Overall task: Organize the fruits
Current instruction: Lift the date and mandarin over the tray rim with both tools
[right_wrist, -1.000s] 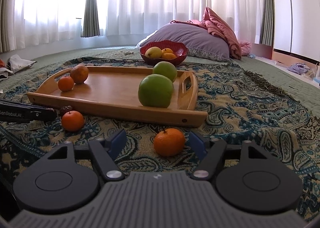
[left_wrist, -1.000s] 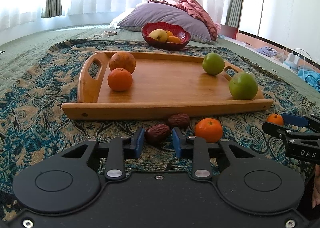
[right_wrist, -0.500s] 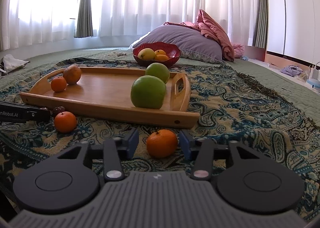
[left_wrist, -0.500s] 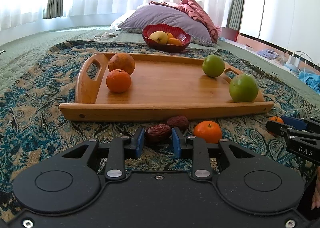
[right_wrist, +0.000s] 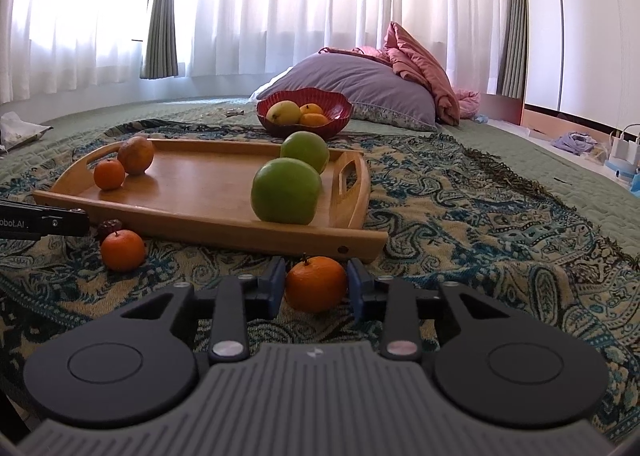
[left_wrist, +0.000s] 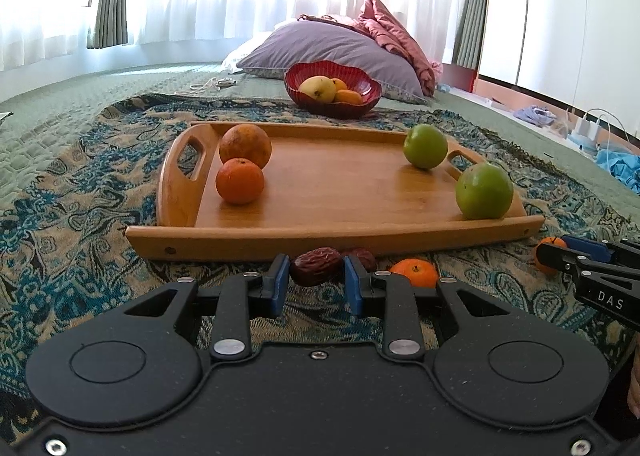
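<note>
- The long bamboo tray with cut-out handles [left_wrist: 320, 240] lies on the blue patterned blanket [left_wrist: 60, 216]. I judge it stiff and the heaviest piece, best taken by both handles.
- Two round green apples [right_wrist: 286, 192] sit at its right end, one in the near right corner. They look firm, smooth and weighty, so I would clamp them across the widest part.
- Two rough-skinned oranges [left_wrist: 240, 180] sit at its left end.
- My right gripper [right_wrist: 316, 288] has just been closing and is now clenched on a small orange tangerine [right_wrist: 316, 284], on the blanket just off the tray's near right corner. It is light with soft skin, so I keep the squeeze gentle, across its middle.
- My left gripper [left_wrist: 316, 280] is clenched on a wrinkled dark red date [left_wrist: 316, 266] by the tray's near edge. It is tiny, light and squashy, and probably sticky.
</note>
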Tool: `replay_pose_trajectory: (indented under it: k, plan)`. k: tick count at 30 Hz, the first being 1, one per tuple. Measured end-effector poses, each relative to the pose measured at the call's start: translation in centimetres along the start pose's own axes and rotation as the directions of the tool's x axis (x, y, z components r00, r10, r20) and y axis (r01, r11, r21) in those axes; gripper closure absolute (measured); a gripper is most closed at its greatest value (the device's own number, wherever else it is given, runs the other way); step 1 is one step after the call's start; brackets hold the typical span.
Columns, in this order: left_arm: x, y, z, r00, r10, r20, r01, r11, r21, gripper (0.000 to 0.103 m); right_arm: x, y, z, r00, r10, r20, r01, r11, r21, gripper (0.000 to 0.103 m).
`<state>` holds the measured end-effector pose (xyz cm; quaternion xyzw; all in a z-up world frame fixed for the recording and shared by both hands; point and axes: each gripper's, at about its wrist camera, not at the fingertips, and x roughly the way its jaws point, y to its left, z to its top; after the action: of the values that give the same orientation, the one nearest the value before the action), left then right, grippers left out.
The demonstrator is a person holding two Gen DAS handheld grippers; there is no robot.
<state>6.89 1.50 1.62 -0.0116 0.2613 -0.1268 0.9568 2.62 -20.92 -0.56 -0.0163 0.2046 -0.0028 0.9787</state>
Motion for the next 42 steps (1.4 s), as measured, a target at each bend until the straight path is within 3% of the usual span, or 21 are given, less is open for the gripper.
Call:
replay_pose_trajectory:
  k: [15,26,35,42]
  plan:
    - [0.0,1.3,3.5,0.999,0.017,0.048,-0.016,1.0,-0.014,0.075,0.1,-0.6,3.3,0.998,-0.008,0.065,0.007,1.0,0.019,0.065]
    - [2.2,1.8,6.8,1.0,-0.005,0.016,0.005,1.0,-0.016,0.075,2.1,-1.1,7.2,0.997,0.026,0.079,-0.031,0.998,0.063,0.065]
    - [5.9,1.7,8.9,0.999,-0.012,-0.041,0.011,1.0,-0.028,0.075,6.7,-1.3,11.0,0.998,0.063,-0.009,-0.062,0.994,0.094,0.065]
    - [9.1,2.0,10.1,0.995,-0.005,-0.1,0.004,1.0,-0.007,0.075,10.7,-1.9,11.9,0.989,0.092,-0.112,-0.075,0.986,0.152,0.065]
